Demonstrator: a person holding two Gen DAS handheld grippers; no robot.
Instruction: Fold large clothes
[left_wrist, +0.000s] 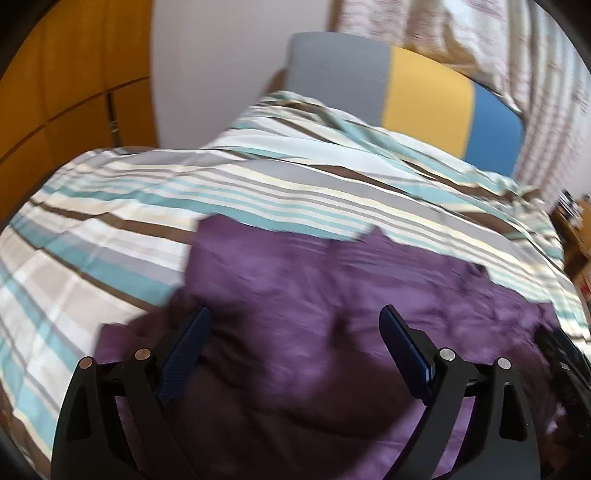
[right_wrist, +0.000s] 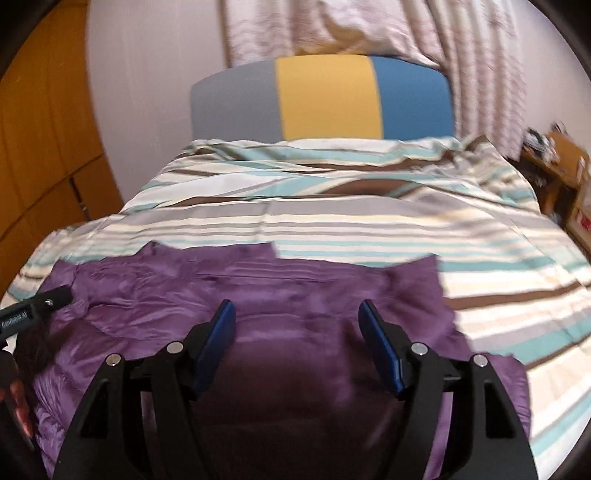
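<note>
**On the striped bed: purple jacket spread out, both grippers free of it**

Across the near half of the bed I see the purple quilted jacket (right_wrist: 258, 295) lying spread on the striped bedcover (right_wrist: 332, 221), its far edge uneven and its right side reaching toward the middle of the cover. Beyond it stands the headboard (right_wrist: 325, 99) in grey, yellow and blue panels, with a pale curtain (right_wrist: 332, 26) behind. A wooden wardrobe (left_wrist: 55, 110) fills the left; a cluttered wooden shelf (right_wrist: 557, 162) sits far right.

My left gripper (left_wrist: 295, 325) hangs over the jacket with its jaws wide apart and nothing between them. My right gripper (right_wrist: 297, 314) is likewise spread, less widely, above the jacket's middle, gripping nothing. In the right wrist view the left tool's black body pokes in at the left edge, over the jacket's left side.
</note>
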